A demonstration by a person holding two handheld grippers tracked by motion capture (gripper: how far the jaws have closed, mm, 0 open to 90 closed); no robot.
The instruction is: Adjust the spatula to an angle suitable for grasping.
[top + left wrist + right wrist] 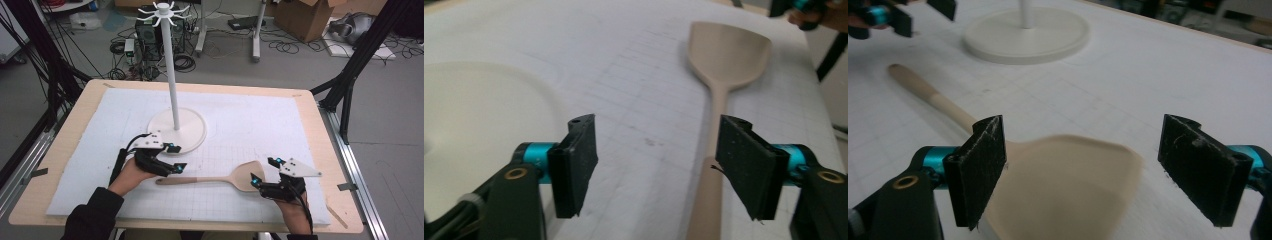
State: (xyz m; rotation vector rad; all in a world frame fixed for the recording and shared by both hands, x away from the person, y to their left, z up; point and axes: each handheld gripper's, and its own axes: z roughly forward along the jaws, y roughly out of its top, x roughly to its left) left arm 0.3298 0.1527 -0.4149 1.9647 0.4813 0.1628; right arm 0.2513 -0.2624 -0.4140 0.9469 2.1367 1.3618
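Wooden spatula (pixel 220 178) lies flat on the white mat (pixel 280 120) covering the counter (pixel 75 125), its handle pointing toward the person's left and its broad blade toward the right, just in front of the round base of the white hook stand (pixel 175 125). The left claw (pixel 176 157) hangs released, jaws wide apart, just above the handle's end; in the left gripper view the handle (pixel 709 200) runs close beside one jaw rather than between the two. The right claw (pixel 265 171) is also released, and its jaws straddle the blade (pixel 1068 185) without touching it. The step in hand looks like a pickup of the spatula, probably to hang it on the stand. To do it well, the left claw would likely need to shift sideways until the handle sits centred between the jaws, then lower until the pads flank the wood before closing. Gripping near the handle's end may let the heavy blade droop, so a hold further along seems safer.
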